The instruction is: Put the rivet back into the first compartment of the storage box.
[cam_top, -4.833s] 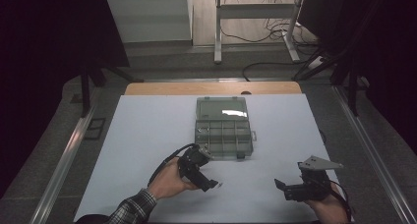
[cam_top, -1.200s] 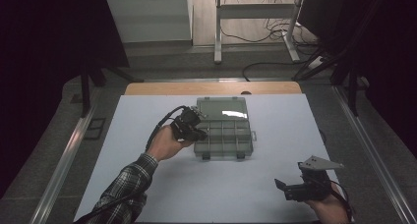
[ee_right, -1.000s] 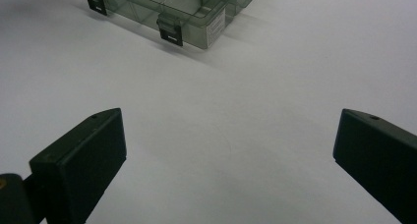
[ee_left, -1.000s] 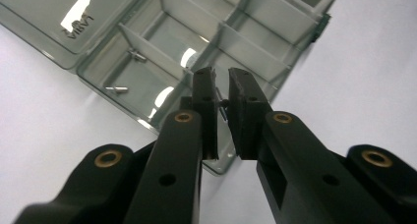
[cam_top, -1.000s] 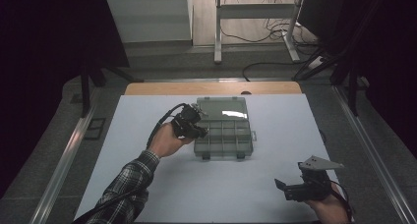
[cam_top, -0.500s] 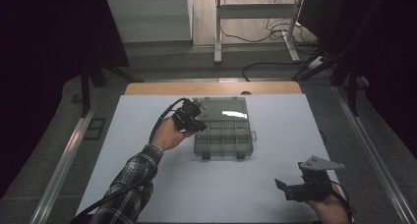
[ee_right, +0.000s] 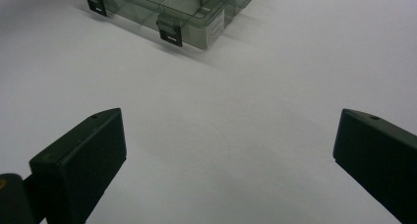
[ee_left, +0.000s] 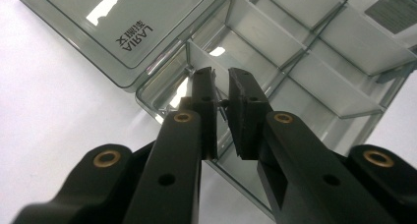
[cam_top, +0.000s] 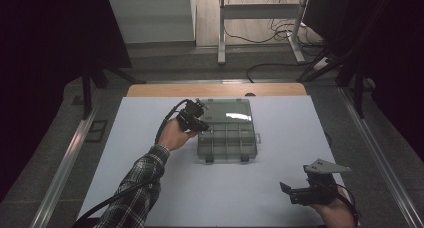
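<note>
Landmark: compartment box (cam_top: 227, 135), lid open, mid-bench (cam_top: 280, 198).

L gripper (ee_left: 222, 94) is held over the box's near-left corner compartment, fingers (ee_left: 204, 111) pointed down into it. Fingers are nearly closed, a narrow gap left; a small thin metal part (ee_left: 223, 105), poss. a screw or pin, is seen pinched between the pads. ID of part not certain. Compartment lies directly below and just ahead of the tips; a divider wall stands just beyond, the outer wall just beside, so room for lowering is tight. Box's long axis runs across the bench.

R gripper (cam_top: 305, 192) is held well apart, near side of the box, on the right; fingers (ee_right: 83, 150) spread wide, nothing held. L hand is clearly nearer.
</note>
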